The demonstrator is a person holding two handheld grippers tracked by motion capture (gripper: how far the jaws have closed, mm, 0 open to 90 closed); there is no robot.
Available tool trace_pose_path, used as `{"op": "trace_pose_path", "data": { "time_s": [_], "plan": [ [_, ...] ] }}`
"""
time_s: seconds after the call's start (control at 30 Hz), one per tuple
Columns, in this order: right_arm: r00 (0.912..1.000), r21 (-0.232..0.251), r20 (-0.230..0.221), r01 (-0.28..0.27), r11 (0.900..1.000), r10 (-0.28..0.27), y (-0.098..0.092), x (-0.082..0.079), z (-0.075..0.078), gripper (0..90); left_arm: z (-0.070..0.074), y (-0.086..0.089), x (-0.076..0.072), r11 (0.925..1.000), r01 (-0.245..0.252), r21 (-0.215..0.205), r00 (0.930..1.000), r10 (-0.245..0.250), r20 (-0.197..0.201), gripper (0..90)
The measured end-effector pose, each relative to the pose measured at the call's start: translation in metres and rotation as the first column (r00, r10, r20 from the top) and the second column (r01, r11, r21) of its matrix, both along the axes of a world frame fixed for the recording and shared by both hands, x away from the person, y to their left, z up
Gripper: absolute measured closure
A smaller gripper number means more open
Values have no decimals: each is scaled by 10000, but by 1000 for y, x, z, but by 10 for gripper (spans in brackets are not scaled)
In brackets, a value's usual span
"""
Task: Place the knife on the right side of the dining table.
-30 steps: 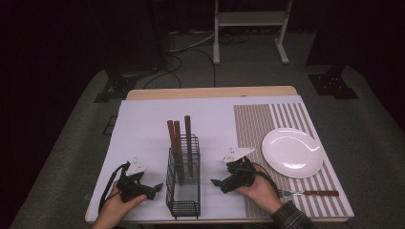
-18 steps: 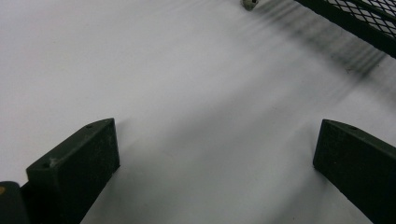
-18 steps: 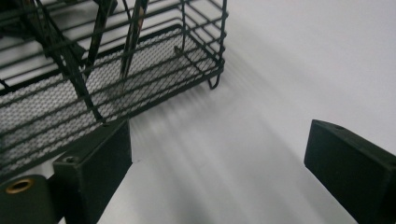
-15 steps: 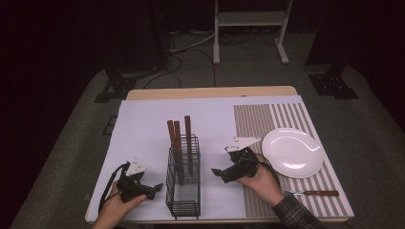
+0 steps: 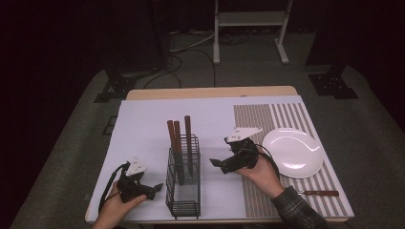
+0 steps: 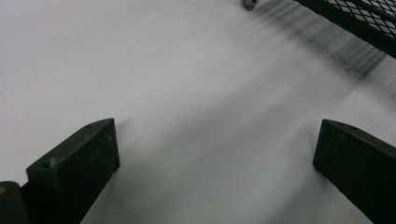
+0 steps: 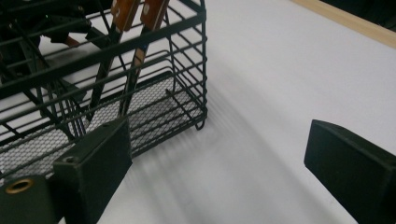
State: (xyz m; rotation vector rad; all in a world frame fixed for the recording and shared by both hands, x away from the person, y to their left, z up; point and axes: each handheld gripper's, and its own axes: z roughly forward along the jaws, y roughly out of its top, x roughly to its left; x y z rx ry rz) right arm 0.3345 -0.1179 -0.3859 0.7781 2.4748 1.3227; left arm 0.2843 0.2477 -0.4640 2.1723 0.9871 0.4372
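At the centre of the high view, the black wire caddy (image 5: 184, 183) stands on the white mat, three brown-handled utensils (image 5: 177, 138) upright inside. The right gripper (image 5: 220, 163) hovers just right of it, jaws wide apart and empty. At lower left, the left gripper (image 5: 154, 188) rests near the caddy, jaws likewise spread.

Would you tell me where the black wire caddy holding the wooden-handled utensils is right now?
In the high view, the wire caddy stands on the white sheet near the front edge, between the left gripper and right gripper.
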Motion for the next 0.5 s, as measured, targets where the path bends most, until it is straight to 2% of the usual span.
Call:
{"op": "trace_pose_path", "data": {
  "time_s": [0.13,0.2,0.5],
  "plan": [
    [9999,100,-145,-11,9999,12,1,3,4,62,0,0,0,10000,-3,10,10000,3,-9,0],
    [9999,79,-111,-89,9999,90,2,4,6,62,0,0,0,10000,0,1,10000,0,-1,0],
    [9998,546,-52,-164,9984,167,6,7,20,62,0,0,0,10000,-6,-7,10000,6,21,0]
  ]
}}
